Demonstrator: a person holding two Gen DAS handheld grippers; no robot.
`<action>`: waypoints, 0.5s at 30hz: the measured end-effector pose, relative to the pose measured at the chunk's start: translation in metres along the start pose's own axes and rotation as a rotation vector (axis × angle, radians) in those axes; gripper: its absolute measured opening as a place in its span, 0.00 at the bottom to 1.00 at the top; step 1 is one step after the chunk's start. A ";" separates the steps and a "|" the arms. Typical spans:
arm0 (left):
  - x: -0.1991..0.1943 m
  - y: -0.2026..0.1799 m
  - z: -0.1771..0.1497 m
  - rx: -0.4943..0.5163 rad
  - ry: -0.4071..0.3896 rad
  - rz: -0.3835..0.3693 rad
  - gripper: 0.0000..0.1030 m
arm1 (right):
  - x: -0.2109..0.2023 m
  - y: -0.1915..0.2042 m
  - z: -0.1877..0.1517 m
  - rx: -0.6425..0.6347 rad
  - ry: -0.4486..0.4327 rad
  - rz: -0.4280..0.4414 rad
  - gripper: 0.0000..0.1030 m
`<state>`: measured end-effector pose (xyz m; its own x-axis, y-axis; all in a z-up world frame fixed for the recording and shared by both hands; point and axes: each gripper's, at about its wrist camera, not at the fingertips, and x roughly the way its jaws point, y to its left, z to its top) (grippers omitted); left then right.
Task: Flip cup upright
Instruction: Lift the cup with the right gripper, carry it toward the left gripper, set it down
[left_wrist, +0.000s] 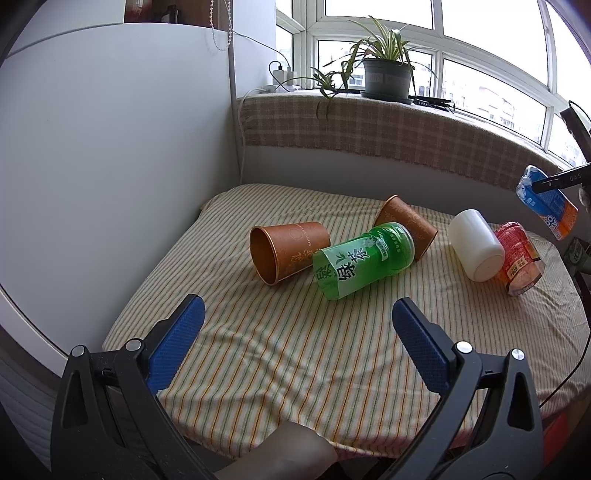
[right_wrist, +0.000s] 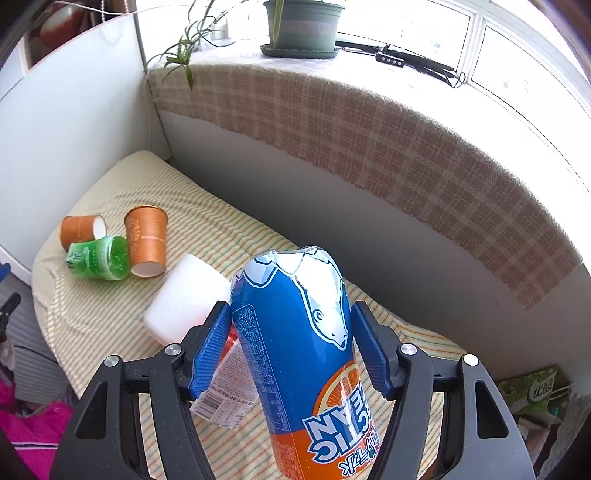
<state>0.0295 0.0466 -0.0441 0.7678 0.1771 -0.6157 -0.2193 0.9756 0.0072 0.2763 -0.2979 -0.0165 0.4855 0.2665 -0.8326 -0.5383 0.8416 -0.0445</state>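
My right gripper (right_wrist: 291, 339) is shut on a blue and orange cup (right_wrist: 299, 354) with a polar bear print, held tilted above the table; it also shows at the right edge of the left wrist view (left_wrist: 546, 206). On the striped cloth lie two brown paper cups (left_wrist: 288, 251) (left_wrist: 410, 225), a green cup (left_wrist: 362, 262), a white cup (left_wrist: 476, 245) and a red cup (left_wrist: 519, 258), all on their sides. My left gripper (left_wrist: 297, 317) is open and empty, short of the green cup.
The table (left_wrist: 258, 369) sits in a corner between a white panel (left_wrist: 110, 166) on the left and a plaid-covered sill (left_wrist: 388, 125) behind. A potted plant (left_wrist: 386, 77) stands on the sill. The table's front edge is near my left gripper.
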 end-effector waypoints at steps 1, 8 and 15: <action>-0.002 0.000 0.000 0.001 -0.002 -0.003 1.00 | -0.008 0.009 -0.001 -0.015 -0.013 0.003 0.64; -0.017 0.005 -0.004 0.013 -0.028 -0.019 1.00 | -0.038 0.080 -0.012 -0.134 -0.060 0.074 0.64; -0.035 0.013 -0.009 0.016 -0.063 -0.031 1.00 | -0.027 0.153 -0.032 -0.266 -0.037 0.118 0.64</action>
<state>-0.0058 0.0521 -0.0294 0.8107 0.1546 -0.5647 -0.1858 0.9826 0.0022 0.1585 -0.1914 -0.0183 0.4306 0.3761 -0.8204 -0.7520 0.6522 -0.0957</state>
